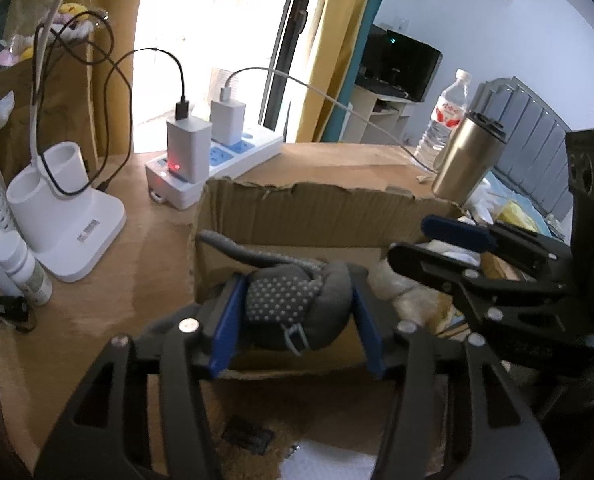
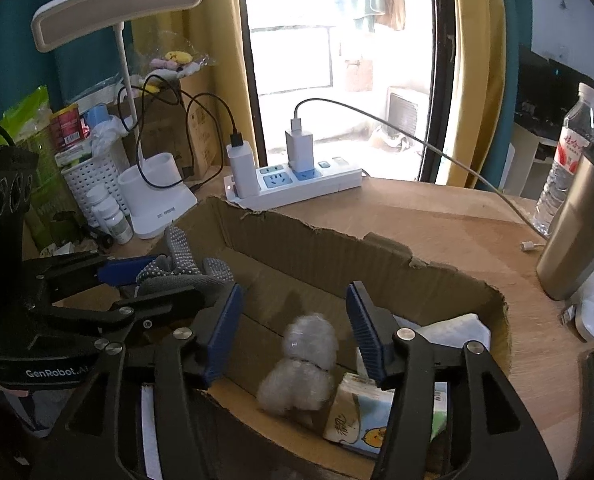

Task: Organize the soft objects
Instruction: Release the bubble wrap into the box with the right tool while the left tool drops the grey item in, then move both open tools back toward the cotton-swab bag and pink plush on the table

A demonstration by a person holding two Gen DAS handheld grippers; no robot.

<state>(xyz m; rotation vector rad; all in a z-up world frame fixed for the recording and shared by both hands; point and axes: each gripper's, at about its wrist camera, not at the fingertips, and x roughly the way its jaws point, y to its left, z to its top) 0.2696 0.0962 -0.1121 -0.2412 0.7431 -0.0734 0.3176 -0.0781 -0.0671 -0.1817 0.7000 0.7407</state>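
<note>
A grey dotted glove [image 1: 289, 304] sits between the blue pads of my left gripper [image 1: 297, 286], over the near left end of an open cardboard box [image 1: 317, 200]. The jaws stand wide and the glove looks loose, not squeezed. In the right wrist view the same glove [image 2: 181, 256] drapes over the left gripper [image 2: 173, 280] at the box's [image 2: 337, 248] left end. My right gripper [image 2: 295, 288] is open above the box. A blurred white fluffy toy [image 2: 305, 360] lies below its pads with gaps on both sides, beside a tissue pack [image 2: 361, 420].
A power strip [image 2: 297, 188] with two chargers and cables lies behind the box. A white lamp base [image 1: 69, 216], small bottles [image 1: 21, 268] and a white basket [image 2: 85, 180] crowd the left. A steel tumbler [image 2: 577, 232] and a water bottle [image 1: 445, 120] stand at the right.
</note>
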